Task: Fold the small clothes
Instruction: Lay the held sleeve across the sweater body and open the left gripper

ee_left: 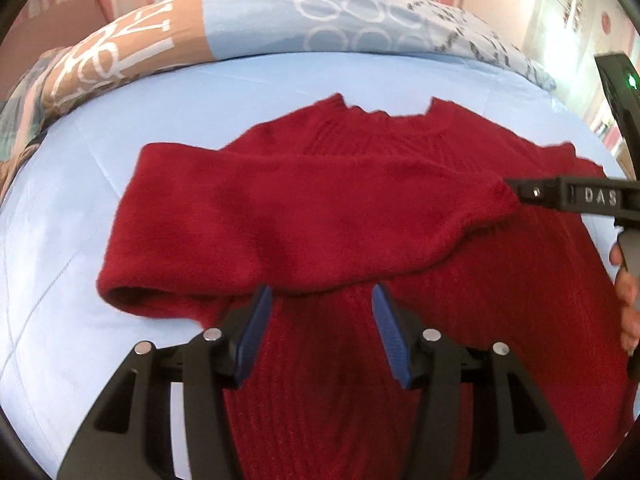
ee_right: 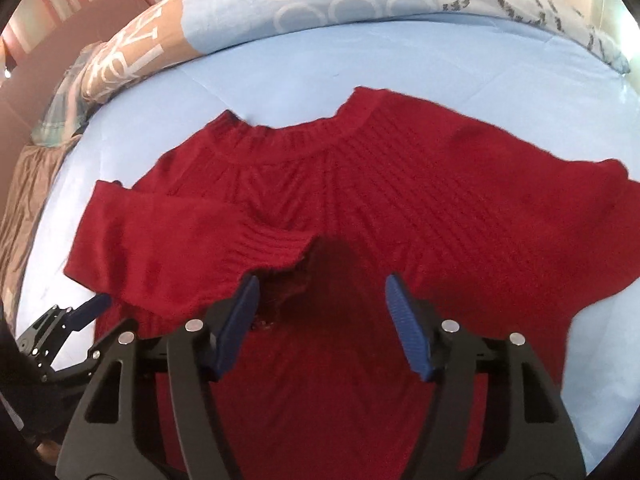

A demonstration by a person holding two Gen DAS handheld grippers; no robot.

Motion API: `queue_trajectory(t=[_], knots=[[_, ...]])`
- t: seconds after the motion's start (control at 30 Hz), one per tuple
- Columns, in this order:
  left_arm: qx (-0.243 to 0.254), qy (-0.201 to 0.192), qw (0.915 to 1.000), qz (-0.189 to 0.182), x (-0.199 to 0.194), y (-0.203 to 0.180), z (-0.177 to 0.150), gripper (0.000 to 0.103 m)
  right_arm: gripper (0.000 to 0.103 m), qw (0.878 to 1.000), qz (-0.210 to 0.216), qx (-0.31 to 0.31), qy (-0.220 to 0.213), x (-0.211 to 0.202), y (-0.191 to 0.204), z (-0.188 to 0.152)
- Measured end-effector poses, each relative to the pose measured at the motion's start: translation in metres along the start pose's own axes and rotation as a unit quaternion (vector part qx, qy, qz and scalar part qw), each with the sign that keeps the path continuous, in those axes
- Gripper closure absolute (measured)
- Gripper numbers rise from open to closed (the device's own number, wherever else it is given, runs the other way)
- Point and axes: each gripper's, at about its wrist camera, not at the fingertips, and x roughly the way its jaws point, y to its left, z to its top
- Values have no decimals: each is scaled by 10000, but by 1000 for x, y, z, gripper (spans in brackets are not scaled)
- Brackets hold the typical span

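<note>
1. On the light blue bed (ee_left: 120,128) lies the red sweater (ee_right: 400,208), collar toward the patterned pillows (ee_left: 340,20), one sleeve (ee_left: 280,216) folded across its chest.
2. Over the sweater's lower body, left claw (ee_left: 322,300) stands apart, empty.
3. Near the sleeve's cuff (ee_right: 272,248), right claw (ee_right: 320,292) stands apart, gripping nothing.

Both wrist cameras look steeply down, close over the shared red sweater (ee_left: 320,208), seemingly side by side.

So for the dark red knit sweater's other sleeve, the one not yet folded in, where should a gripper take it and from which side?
Probably at the outer end of the unfolded sleeve, coming from the sweater's outer side. It lies spread flat on the light blue bedsheet with that edge free, whereas the dark red knit sweater already has the other sleeve folded across its chest.
</note>
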Motion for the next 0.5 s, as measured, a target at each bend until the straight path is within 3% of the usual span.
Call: queue_trajectory(t=[0.13, 0.4, 0.5], knots=[[-256, -76, 9996, 130, -9, 14, 7, 50, 37, 9999, -42, 0, -114, -7, 2, -1], [-519, -188, 9968, 571, -13, 51, 25, 50, 24, 9997, 92, 94, -205, -14, 0, -7], [-599, -232, 9955, 693, -14, 61, 29, 50, 23, 9987, 382, 350, -31, -3, -3, -8]])
